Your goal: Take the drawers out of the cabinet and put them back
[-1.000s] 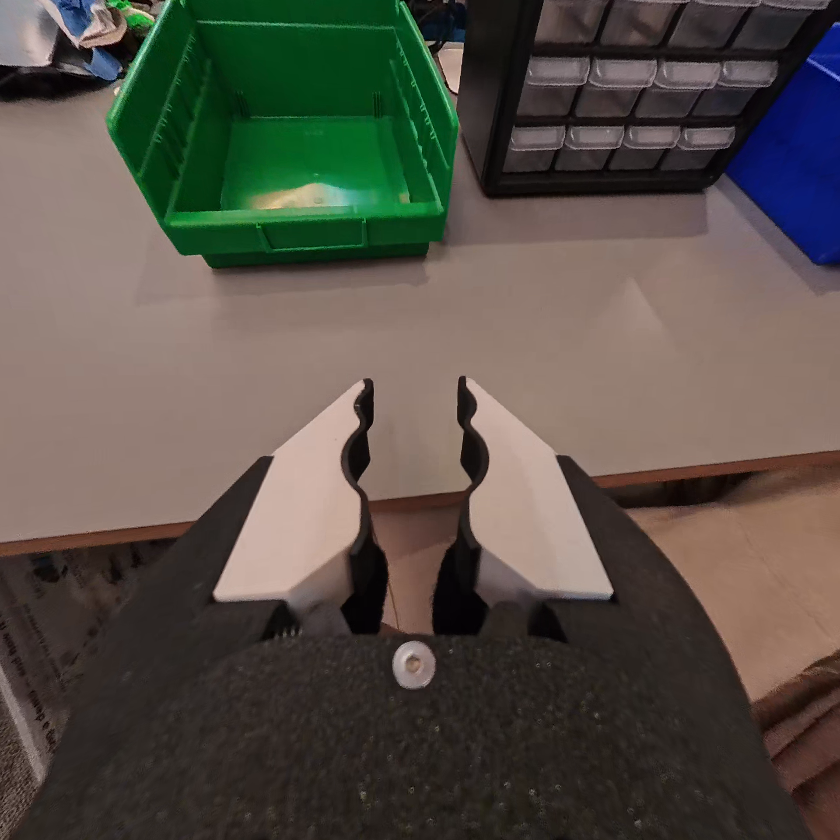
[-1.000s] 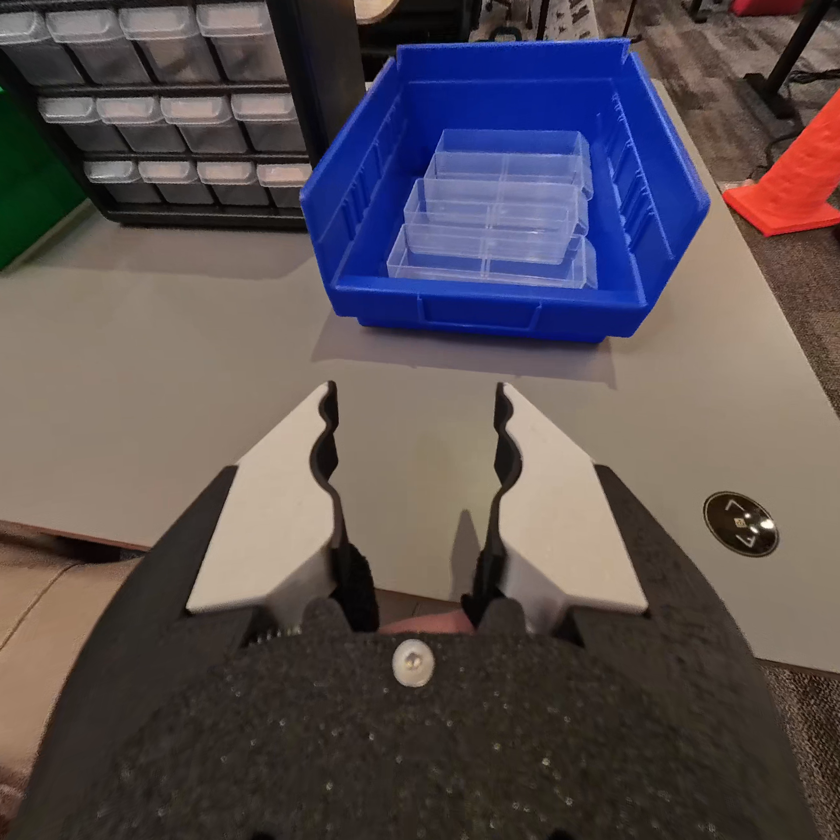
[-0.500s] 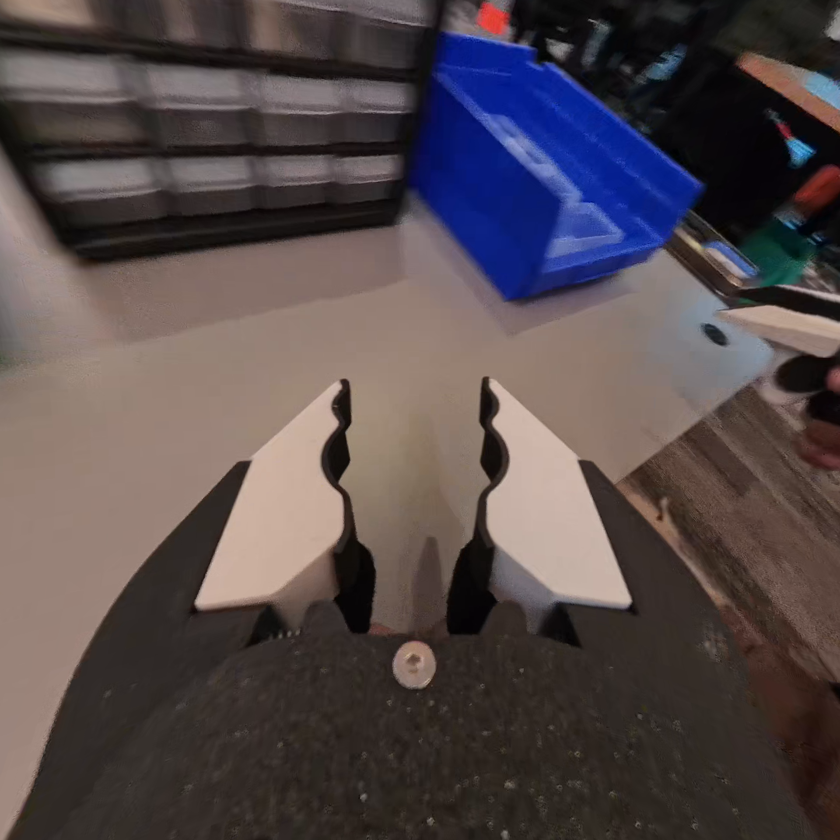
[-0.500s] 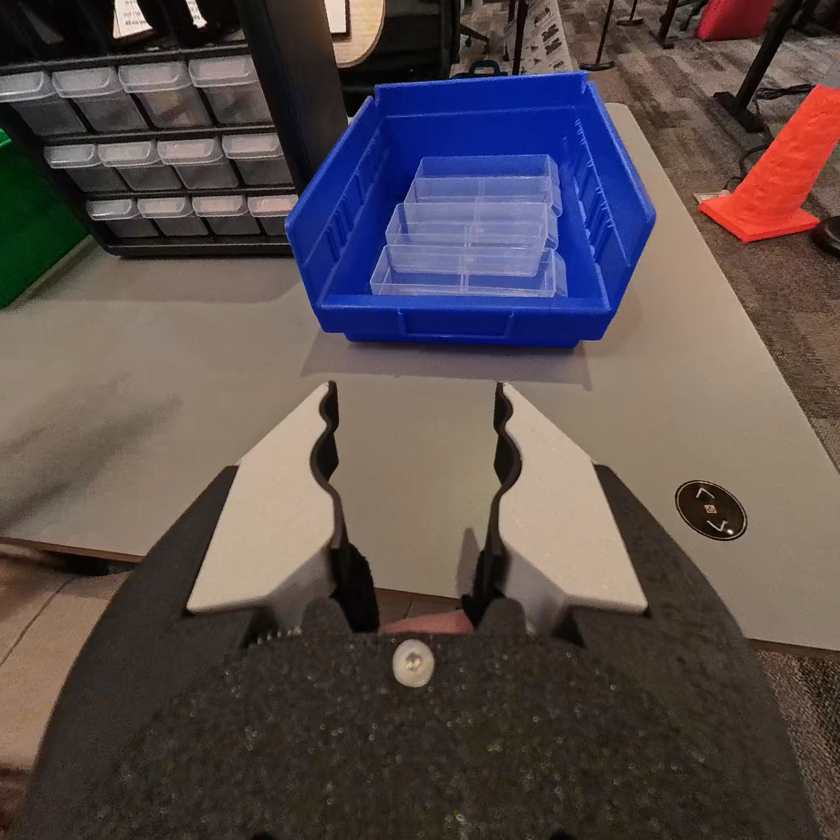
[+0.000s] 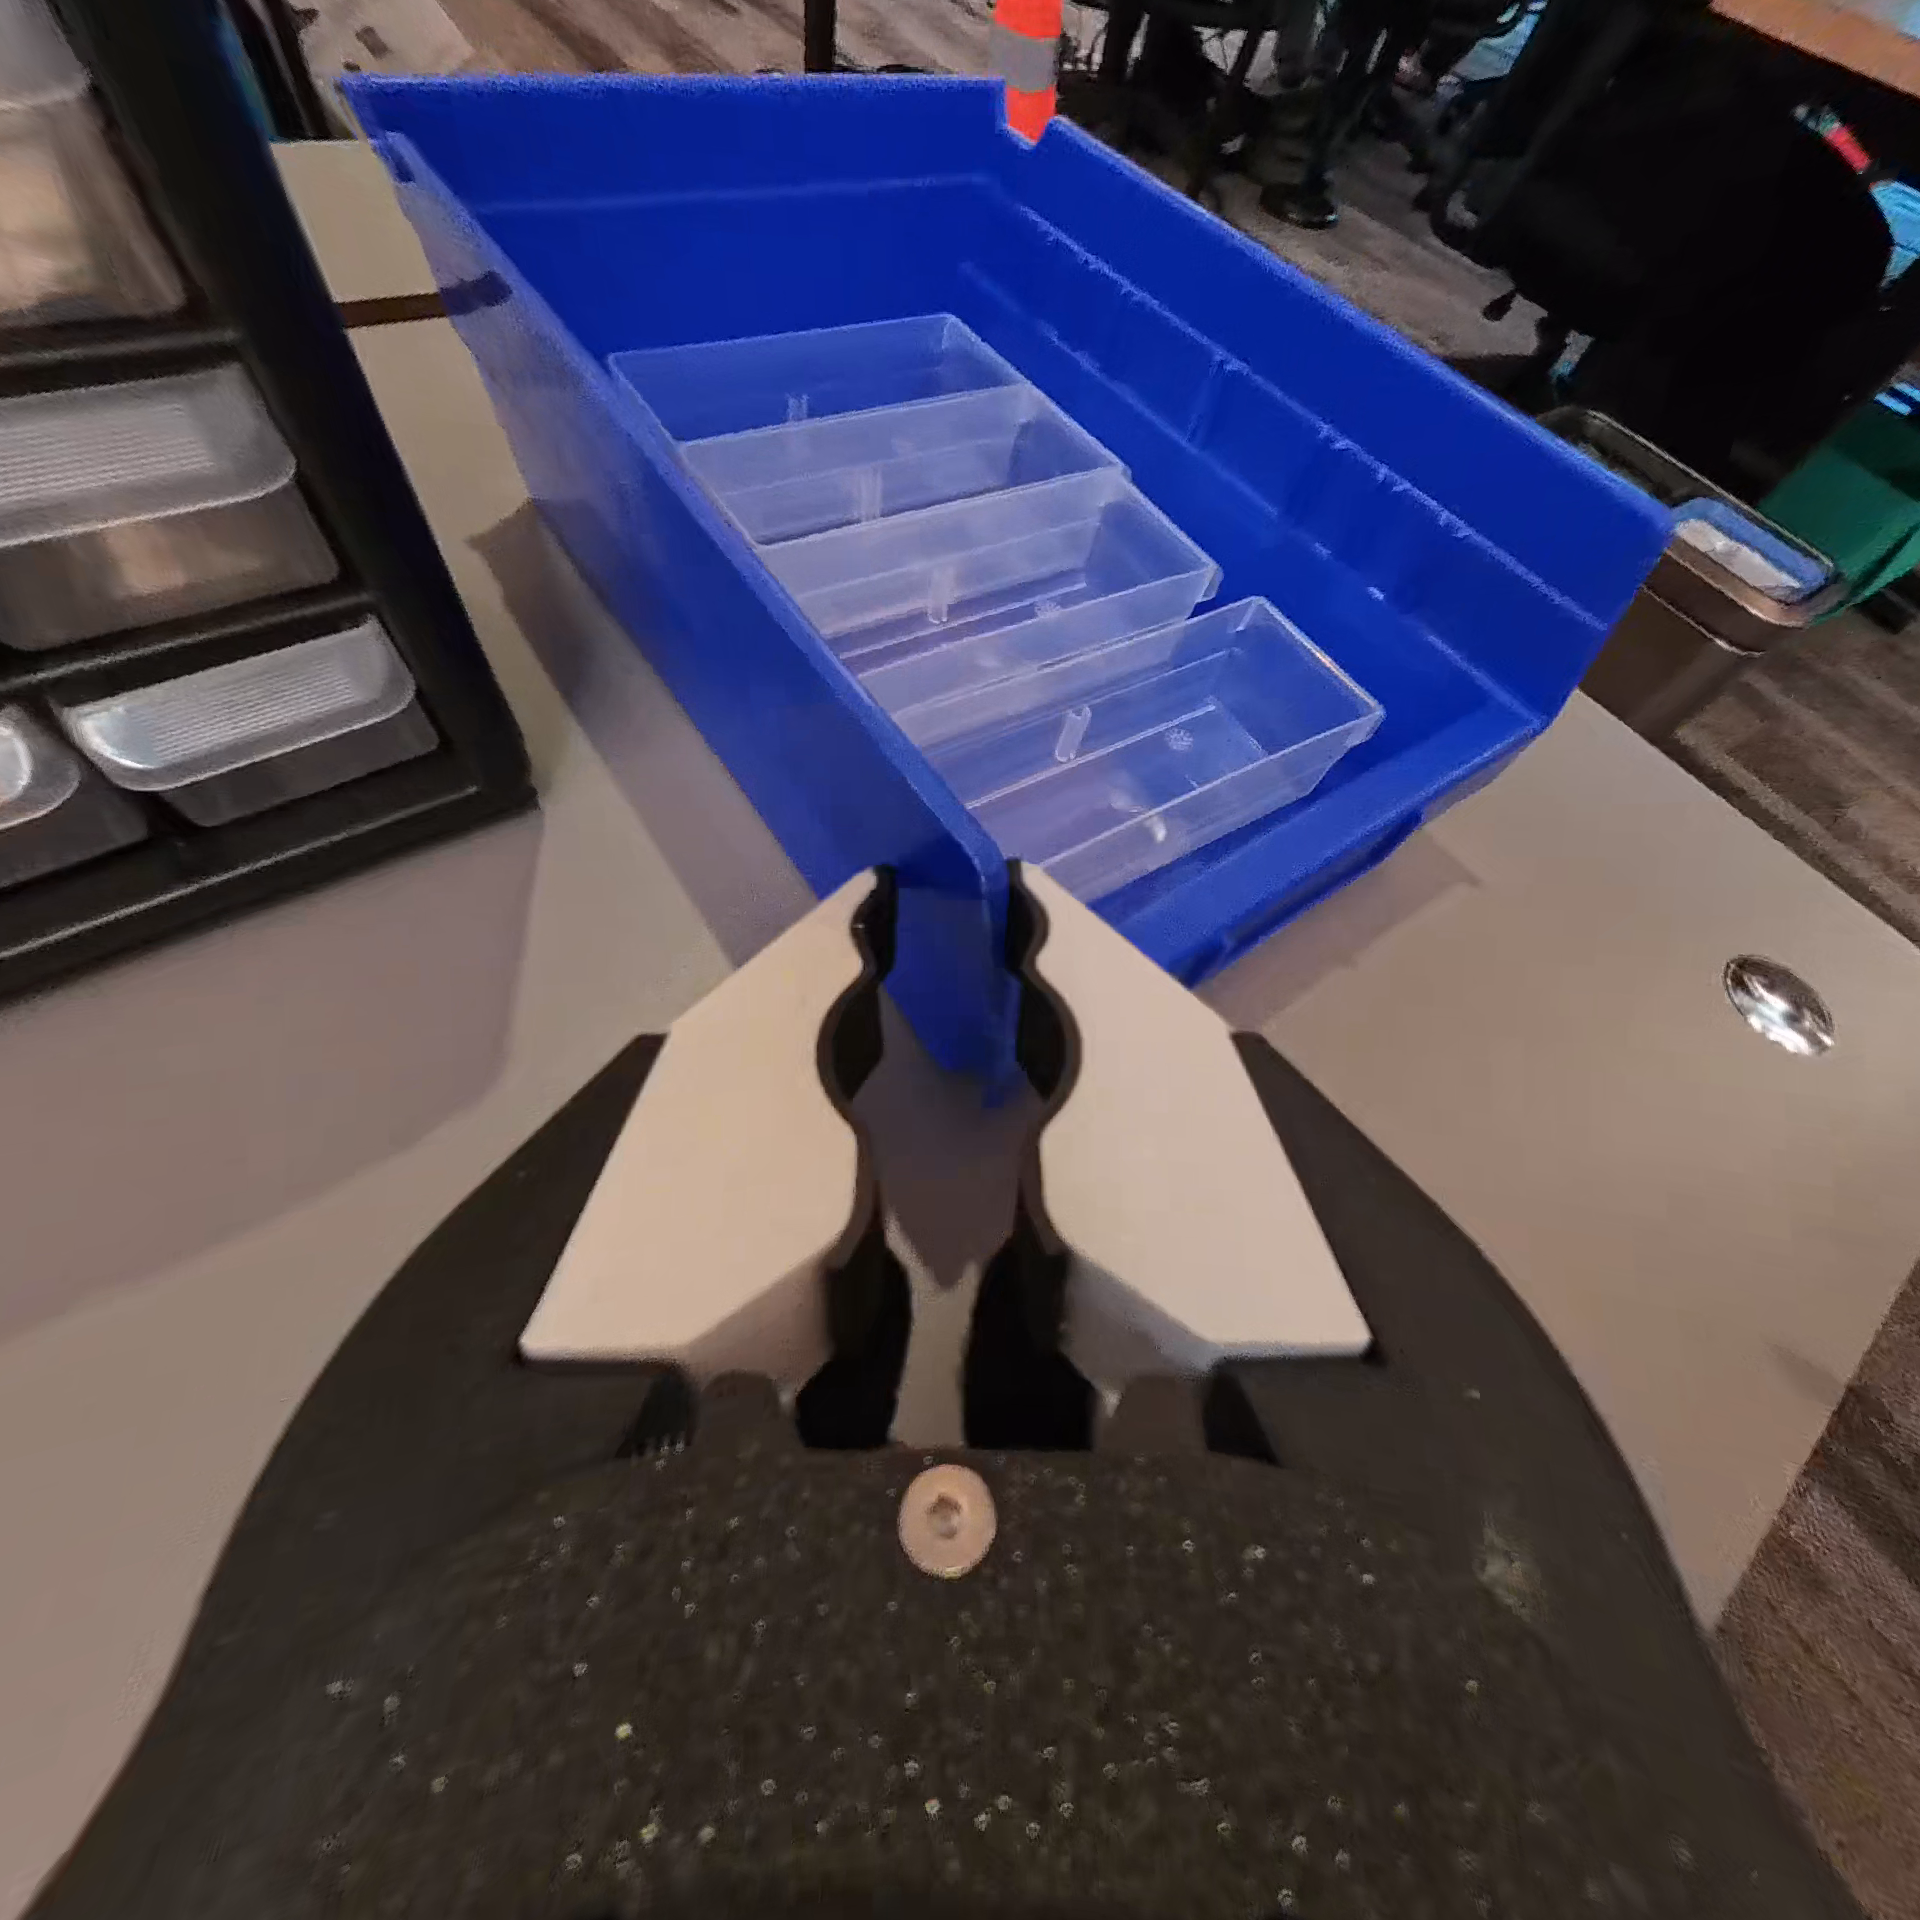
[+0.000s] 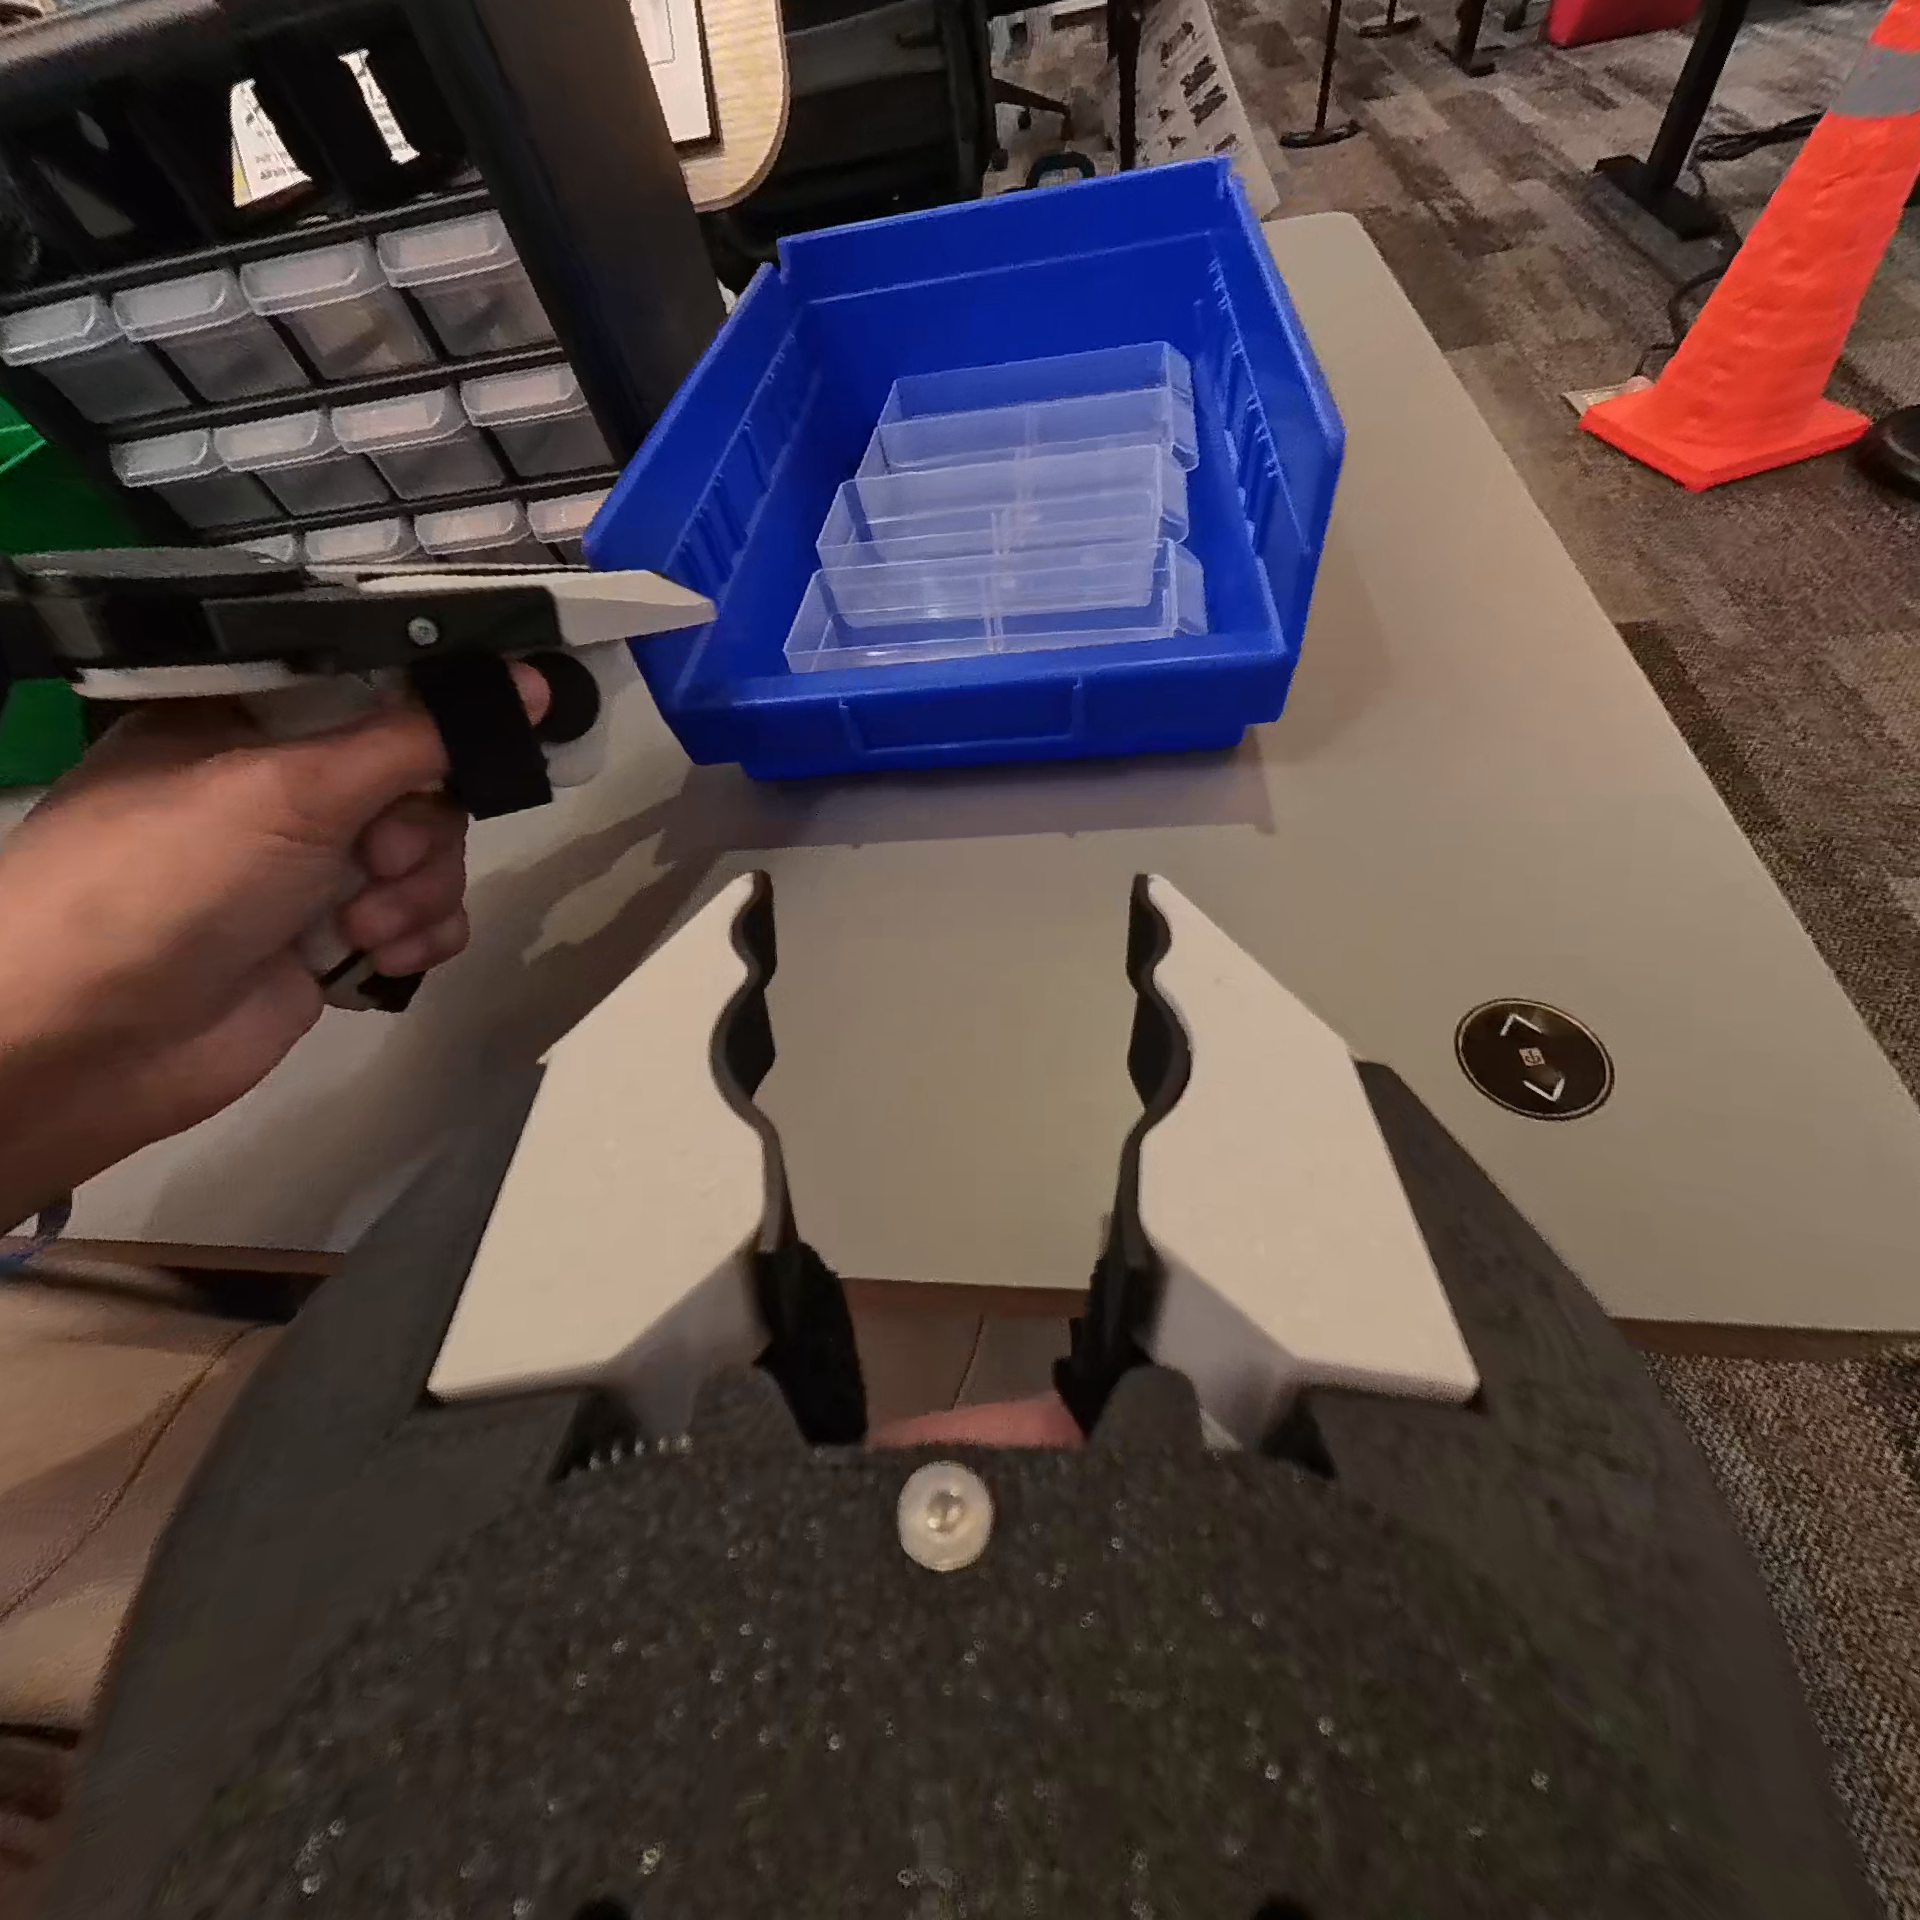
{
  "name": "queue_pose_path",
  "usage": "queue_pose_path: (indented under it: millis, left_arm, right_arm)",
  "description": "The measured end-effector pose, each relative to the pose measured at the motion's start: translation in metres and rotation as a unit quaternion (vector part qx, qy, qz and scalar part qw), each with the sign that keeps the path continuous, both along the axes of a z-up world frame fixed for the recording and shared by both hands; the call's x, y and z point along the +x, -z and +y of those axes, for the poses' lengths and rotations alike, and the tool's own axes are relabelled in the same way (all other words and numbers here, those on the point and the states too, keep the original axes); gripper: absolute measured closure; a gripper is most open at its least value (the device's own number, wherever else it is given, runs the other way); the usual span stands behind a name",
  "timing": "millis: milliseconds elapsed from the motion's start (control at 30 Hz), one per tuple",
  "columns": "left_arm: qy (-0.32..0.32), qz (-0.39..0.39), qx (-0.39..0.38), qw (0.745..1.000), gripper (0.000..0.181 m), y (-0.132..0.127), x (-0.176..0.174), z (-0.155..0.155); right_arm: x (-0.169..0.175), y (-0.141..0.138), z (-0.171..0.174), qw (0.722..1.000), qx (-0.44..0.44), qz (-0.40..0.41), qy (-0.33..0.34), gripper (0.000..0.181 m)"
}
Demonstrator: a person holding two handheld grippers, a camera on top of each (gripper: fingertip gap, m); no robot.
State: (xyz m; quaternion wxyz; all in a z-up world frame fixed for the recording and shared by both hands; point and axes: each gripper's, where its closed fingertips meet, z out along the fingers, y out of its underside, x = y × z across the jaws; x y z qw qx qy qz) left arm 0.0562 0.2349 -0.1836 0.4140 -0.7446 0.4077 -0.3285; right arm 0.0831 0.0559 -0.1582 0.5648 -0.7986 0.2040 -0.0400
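— Where our left-hand camera cuts the cabinet [image 5: 197, 582] off at the frame edge, we see only a few of its clear drawers, still seated in their slots, and they are blurred. Beside it, what does our left gripper [image 5: 945, 883] do?

— We have it pinching the near left corner wall of the blue bin [image 5: 727, 239], one finger on each side of the plastic. How hard it presses we cannot tell.

— And the drawers [image 5: 1039, 592] taken out?

— Four or so lie stacked and overlapping in the bin; being clear, their edges run together, so we cannot count them surely.

— Our other camera shows a hand [image 6: 208, 883] holding that gripper at the bin corner, the green bin [image 6: 31, 582] behind mostly hidden.

— Farther right, our right gripper [image 6: 951, 894] hangs spread above the bare grey table [image 6: 1455, 831], holding nothing, near a round black button [image 6: 1532, 1060]. An orange cone [image 6: 1766, 312] stands beyond, its top cut off.
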Motion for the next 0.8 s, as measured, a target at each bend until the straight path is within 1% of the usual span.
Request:
queue_pose_path:
  millis: [133, 233, 300, 467, 533, 600, 733, 800]
  left_arm:
    - [0.020, 0.032, 0.048, 0.998, 0.165, 0.001, -0.014, 0.000]
    - [0.044, 0.042, 0.060, 0.996, 0.167, 0.001, -0.035, -0.005]
    - [0.057, 0.051, 0.064, 0.995, 0.169, 0.001, -0.057, -0.007]
    - [0.099, 0.081, 0.077, 0.989, 0.175, 0.002, -0.120, -0.010]
    - [0.116, 0.091, 0.074, 0.986, 0.177, 0.002, -0.147, -0.009]
    - [0.114, 0.094, 0.062, 0.987, 0.179, 0.002, -0.175, -0.001]
    - [0.111, 0.093, 0.028, 0.989, 0.177, 0.002, -0.229, 0.025]
    - [0.118, 0.100, 0.038, 0.987, 0.176, 0.002, -0.254, 0.037]
  right_arm:
    - [0.002, -0.002, -0.004, 1.000, 0.008, 0.007, 0.005, 0.114]
    - [0.003, -0.014, -0.005, 0.999, 0.033, 0.002, 0.008, 0.115]
    - [0.001, -0.029, -0.006, 0.998, 0.068, -0.004, 0.005, 0.115]
    - [-0.011, -0.085, -0.015, 0.980, 0.197, -0.029, -0.024, 0.116]
    - [-0.016, -0.098, -0.019, 0.972, 0.228, -0.041, -0.030, 0.116]
    - [-0.020, -0.101, -0.019, 0.970, 0.234, -0.051, -0.040, 0.116]
    - [-0.024, -0.093, -0.012, 0.974, 0.213, -0.065, -0.045, 0.116]
    - [-0.026, -0.089, -0.009, 0.976, 0.205, -0.065, -0.047, 0.117]
